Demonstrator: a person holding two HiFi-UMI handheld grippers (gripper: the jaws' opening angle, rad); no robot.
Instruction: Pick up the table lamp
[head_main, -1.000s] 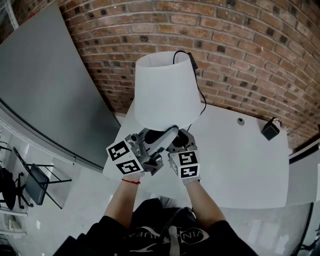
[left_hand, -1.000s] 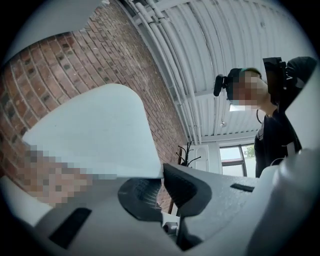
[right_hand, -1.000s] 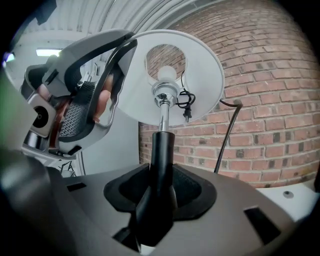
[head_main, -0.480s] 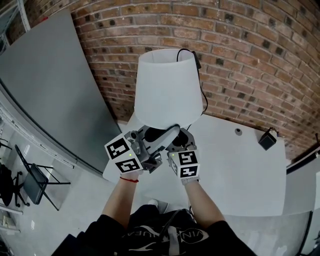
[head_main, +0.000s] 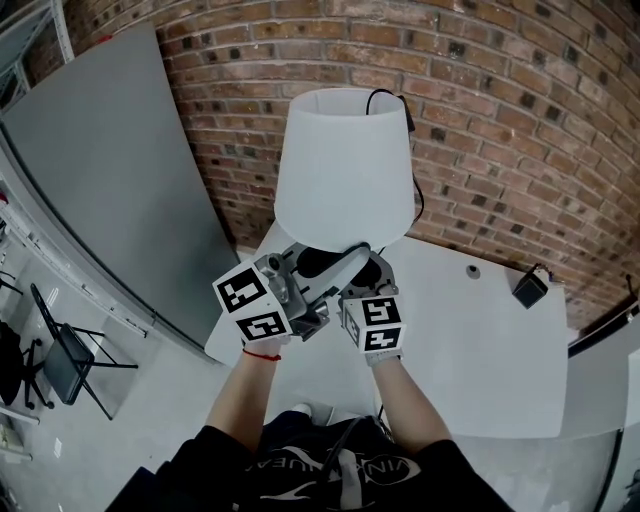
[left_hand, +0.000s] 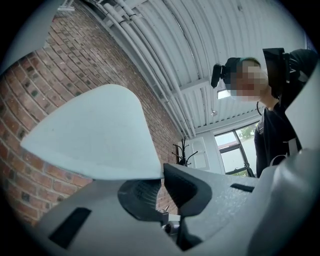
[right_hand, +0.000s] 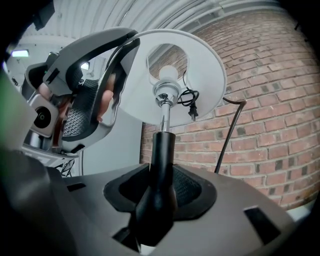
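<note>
The table lamp has a white cone shade (head_main: 345, 170) and a black stem (right_hand: 160, 170) under a chrome neck and bulb (right_hand: 169, 74). It is held up off the white table (head_main: 480, 340). My right gripper (right_hand: 160, 192) is shut on the black stem, low between its ribbed pads. My left gripper (left_hand: 161, 182) is shut on the lower rim of the shade (left_hand: 95, 135). In the head view the left gripper (head_main: 350, 256) reaches under the shade from the left, with the right gripper (head_main: 373, 274) close beside it. The lamp's base is hidden.
The lamp's black cord and plug (right_hand: 190, 102) hang inside the shade. A small black box (head_main: 527, 289) and a small round fitting (head_main: 472, 271) sit at the table's far side. A brick wall (head_main: 500, 120) stands behind, a grey panel (head_main: 110, 170) at the left, a folding chair (head_main: 60, 360) below.
Both grippers have risen together with the lamp, and the shade stands higher against the brick wall. The grips look unchanged.
</note>
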